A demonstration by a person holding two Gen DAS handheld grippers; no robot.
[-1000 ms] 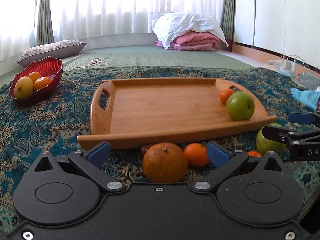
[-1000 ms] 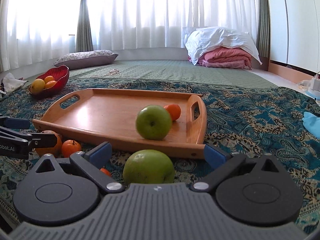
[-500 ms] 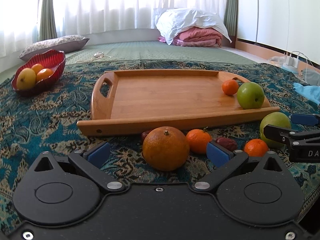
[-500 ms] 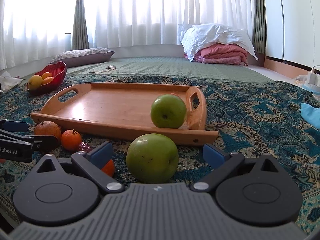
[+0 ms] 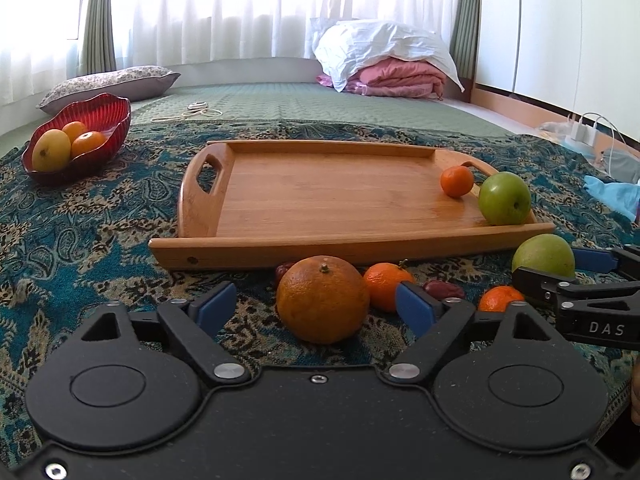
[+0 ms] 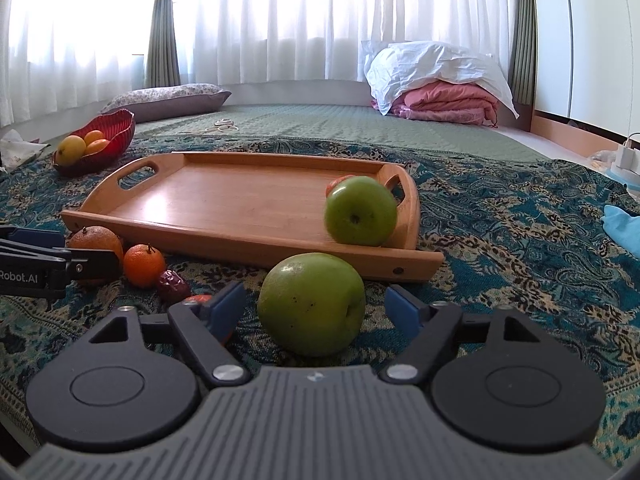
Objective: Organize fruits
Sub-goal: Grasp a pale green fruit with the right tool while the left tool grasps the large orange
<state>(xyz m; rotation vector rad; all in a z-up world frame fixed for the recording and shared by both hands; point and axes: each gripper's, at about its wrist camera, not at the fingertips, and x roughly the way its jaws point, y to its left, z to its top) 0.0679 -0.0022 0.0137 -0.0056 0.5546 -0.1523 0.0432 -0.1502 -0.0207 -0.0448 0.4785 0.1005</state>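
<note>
Landmark: a wooden tray (image 5: 320, 196) lies on a patterned blue cloth (image 5: 80, 240) spread over the floor; every place below is given from this tray.

Large orange: the large orange (image 5: 322, 298) sits on the cloth just in front of the tray's near edge, toward its middle.

Left gripper: the left gripper (image 5: 316, 304) has just been closing its fingers around the large orange. The fruit sits between the blue pads, nearer the right-hand one, with a clear gap on the other side. Nothing is gripped yet.

Green apple: a big green apple (image 6: 311, 303) lies on the cloth just in front of the tray's right front corner.

Right gripper: the right gripper (image 6: 316, 308) has also just been closing. The apple is centred between its fingers, with a narrow gap on each side, so it is not yet held.

Already on the tray: a smaller green apple (image 5: 505, 198) and a small tangerine (image 5: 457, 181) rest at the tray's right end.

Handling, orange: probably fairly heavy, with a firm, pebbled rind. I would grip across its widest middle.

Handling, apple: likely hard, smooth-skinned and apt to roll or slip. It should be pinched at its widest point.
</note>
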